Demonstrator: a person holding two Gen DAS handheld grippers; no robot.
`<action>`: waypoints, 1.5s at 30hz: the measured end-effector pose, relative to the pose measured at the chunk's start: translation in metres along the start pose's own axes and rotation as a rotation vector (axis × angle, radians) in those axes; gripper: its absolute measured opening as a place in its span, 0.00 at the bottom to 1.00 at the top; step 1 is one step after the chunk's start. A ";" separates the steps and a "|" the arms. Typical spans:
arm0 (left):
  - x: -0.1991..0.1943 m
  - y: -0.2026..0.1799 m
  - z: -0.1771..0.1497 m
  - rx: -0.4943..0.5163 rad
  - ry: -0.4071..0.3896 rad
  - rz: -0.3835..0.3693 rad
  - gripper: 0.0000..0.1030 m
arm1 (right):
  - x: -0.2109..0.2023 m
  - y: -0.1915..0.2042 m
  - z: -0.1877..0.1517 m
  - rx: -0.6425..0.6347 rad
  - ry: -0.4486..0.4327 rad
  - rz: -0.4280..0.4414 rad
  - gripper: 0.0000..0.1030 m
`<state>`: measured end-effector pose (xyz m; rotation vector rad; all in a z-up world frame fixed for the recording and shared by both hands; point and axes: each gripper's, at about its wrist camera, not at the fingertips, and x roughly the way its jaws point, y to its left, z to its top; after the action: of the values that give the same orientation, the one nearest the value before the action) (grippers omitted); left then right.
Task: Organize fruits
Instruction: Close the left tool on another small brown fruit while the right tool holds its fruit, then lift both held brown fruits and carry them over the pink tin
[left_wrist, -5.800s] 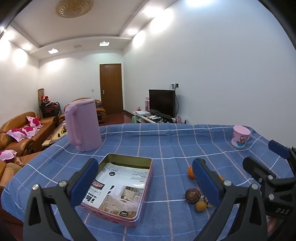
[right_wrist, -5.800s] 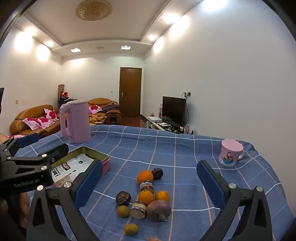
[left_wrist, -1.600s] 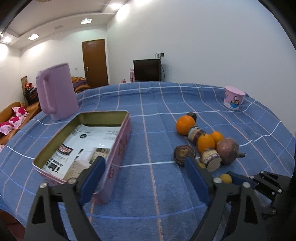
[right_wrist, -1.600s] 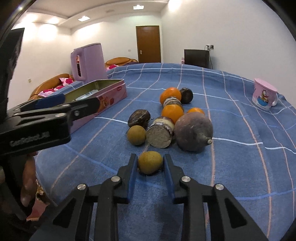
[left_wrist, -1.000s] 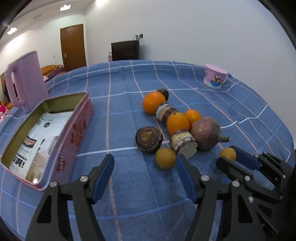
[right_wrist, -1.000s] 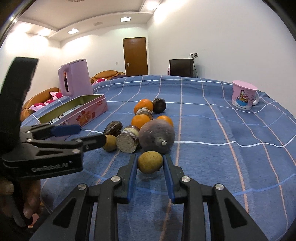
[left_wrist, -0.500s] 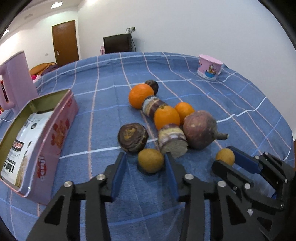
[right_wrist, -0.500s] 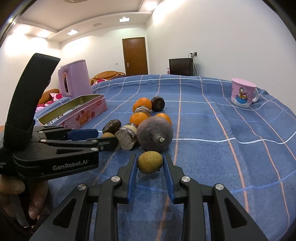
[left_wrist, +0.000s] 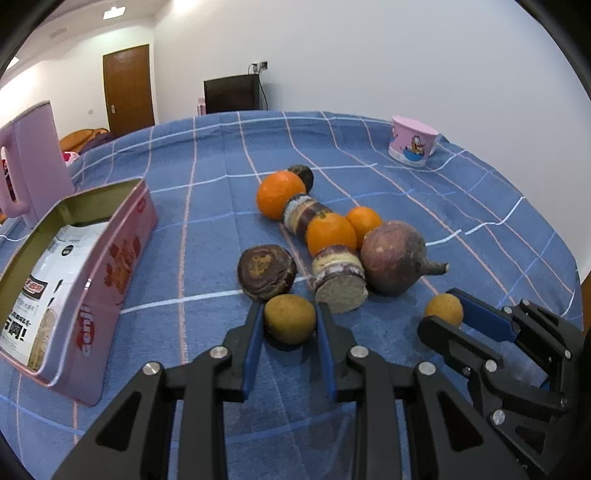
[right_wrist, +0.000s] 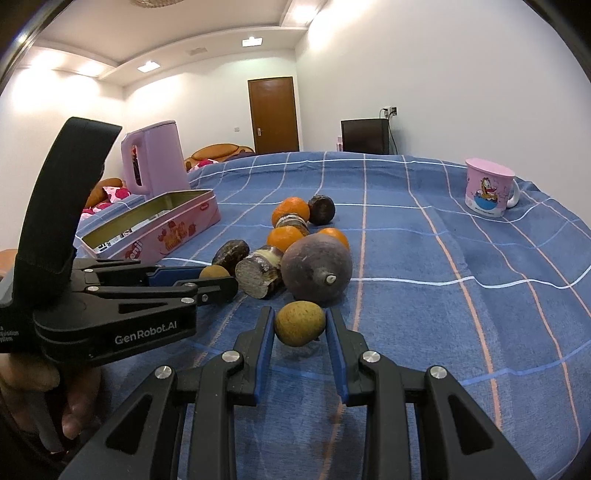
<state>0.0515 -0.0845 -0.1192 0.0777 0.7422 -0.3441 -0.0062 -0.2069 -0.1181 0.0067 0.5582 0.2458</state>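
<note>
My left gripper (left_wrist: 289, 320) is shut on a small tan round fruit (left_wrist: 289, 319) resting on the blue checked cloth. My right gripper (right_wrist: 300, 324) is shut on a second tan round fruit (right_wrist: 300, 323), held just above the cloth; it also shows in the left wrist view (left_wrist: 443, 309). Beyond them lies a row of fruit: oranges (left_wrist: 280, 194), a large purple round fruit (left_wrist: 393, 257), cut purple pieces (left_wrist: 338, 277) and a dark wrinkled fruit (left_wrist: 266, 272). An open pink tin (left_wrist: 70, 258) stands at the left.
A pink jug (right_wrist: 155, 162) stands behind the tin. A pink cartoon mug (right_wrist: 487, 191) stands at the far right of the table (right_wrist: 461, 295). The table's near edge runs just below both grippers.
My left gripper moved forward and right from beside the tin and closed on the near tan fruit. My right gripper kept its fruit and lifted it slightly.
</note>
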 end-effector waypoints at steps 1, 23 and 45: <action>-0.001 0.000 0.000 0.000 -0.005 0.002 0.29 | 0.000 0.000 0.000 -0.001 -0.001 0.000 0.29; -0.034 0.006 0.003 0.009 -0.139 0.053 0.29 | -0.010 0.010 0.010 -0.031 -0.061 0.000 0.29; -0.060 0.023 0.010 -0.013 -0.242 0.131 0.29 | -0.017 0.030 0.034 -0.092 -0.127 0.019 0.29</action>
<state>0.0249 -0.0481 -0.0728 0.0705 0.4966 -0.2184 -0.0092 -0.1796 -0.0777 -0.0610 0.4202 0.2871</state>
